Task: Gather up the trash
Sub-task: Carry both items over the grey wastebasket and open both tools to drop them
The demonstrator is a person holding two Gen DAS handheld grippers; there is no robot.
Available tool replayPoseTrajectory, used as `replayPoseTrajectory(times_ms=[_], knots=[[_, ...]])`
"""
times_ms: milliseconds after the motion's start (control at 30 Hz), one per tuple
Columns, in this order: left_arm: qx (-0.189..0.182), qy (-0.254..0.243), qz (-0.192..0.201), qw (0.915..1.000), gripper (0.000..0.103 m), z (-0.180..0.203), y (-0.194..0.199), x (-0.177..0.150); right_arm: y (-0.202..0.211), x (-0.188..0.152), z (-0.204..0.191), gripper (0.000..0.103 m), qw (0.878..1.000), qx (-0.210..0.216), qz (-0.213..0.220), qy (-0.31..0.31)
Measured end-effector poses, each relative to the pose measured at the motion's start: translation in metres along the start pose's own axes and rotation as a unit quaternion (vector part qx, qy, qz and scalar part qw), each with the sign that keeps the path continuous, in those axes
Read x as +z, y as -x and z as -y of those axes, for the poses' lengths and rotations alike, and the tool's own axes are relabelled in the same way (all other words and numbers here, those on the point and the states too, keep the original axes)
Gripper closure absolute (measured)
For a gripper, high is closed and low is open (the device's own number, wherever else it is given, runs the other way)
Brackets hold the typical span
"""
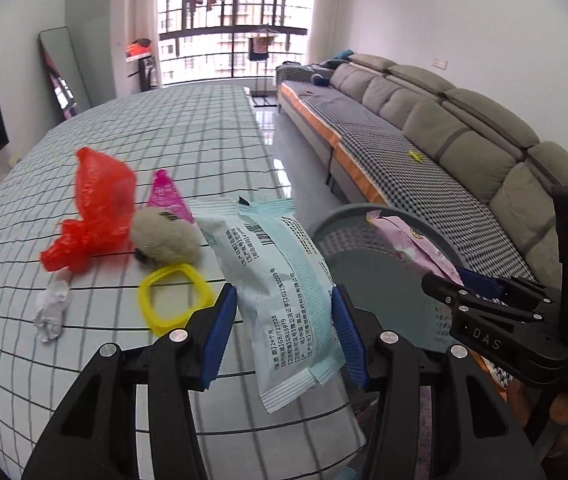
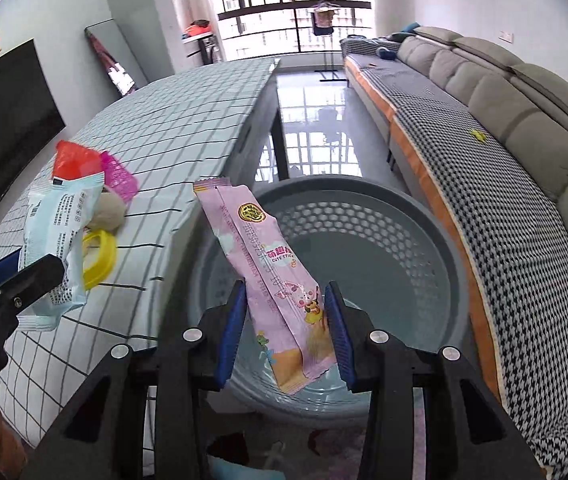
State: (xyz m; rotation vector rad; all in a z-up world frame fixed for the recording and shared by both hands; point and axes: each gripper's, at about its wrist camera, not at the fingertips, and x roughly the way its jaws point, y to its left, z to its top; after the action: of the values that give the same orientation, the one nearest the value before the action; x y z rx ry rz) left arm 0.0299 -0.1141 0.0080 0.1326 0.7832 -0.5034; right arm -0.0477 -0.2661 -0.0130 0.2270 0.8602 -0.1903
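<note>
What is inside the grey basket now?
The grey basket shows only its bare perforated wall and floor. The pink wrapper, held by the right gripper, hangs above and covers part of the floor.

Both wrist views face window, sharing table (image 1: 155, 128).

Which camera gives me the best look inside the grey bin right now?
The right wrist view. It looks down into the grey bin, showing its perforated wall and floor, partly behind the pink wrapper in the right gripper. The left wrist view shows only the bin's rim and part of its wall, behind the right gripper.
</note>
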Motion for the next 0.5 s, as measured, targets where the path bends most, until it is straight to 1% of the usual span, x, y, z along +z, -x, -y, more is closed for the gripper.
replayPoseTrajectory(times_ms=[100,200,300,500], knots=[[-0.026,-0.025,-0.014,0.9992,0.055,0.030,-0.017,0.002,0.004,-0.006,0.026,0.064,0.999,-0.027,0.002,-0.019],[-0.042,-0.043,-0.027,0.9978,0.055,0.053,-0.033,0.006,0.005,-0.013,0.047,0.064,0.999,-0.034,-0.002,-0.040],[-0.053,-0.060,-0.041,0.9960,0.055,0.073,-0.047,0.006,0.000,-0.018,0.062,0.064,0.998,-0.043,-0.010,-0.055],[-0.060,-0.077,-0.066,0.9930,0.055,0.091,-0.074,0.009,-0.013,-0.017,0.071,0.064,0.996,-0.052,-0.021,-0.065]])
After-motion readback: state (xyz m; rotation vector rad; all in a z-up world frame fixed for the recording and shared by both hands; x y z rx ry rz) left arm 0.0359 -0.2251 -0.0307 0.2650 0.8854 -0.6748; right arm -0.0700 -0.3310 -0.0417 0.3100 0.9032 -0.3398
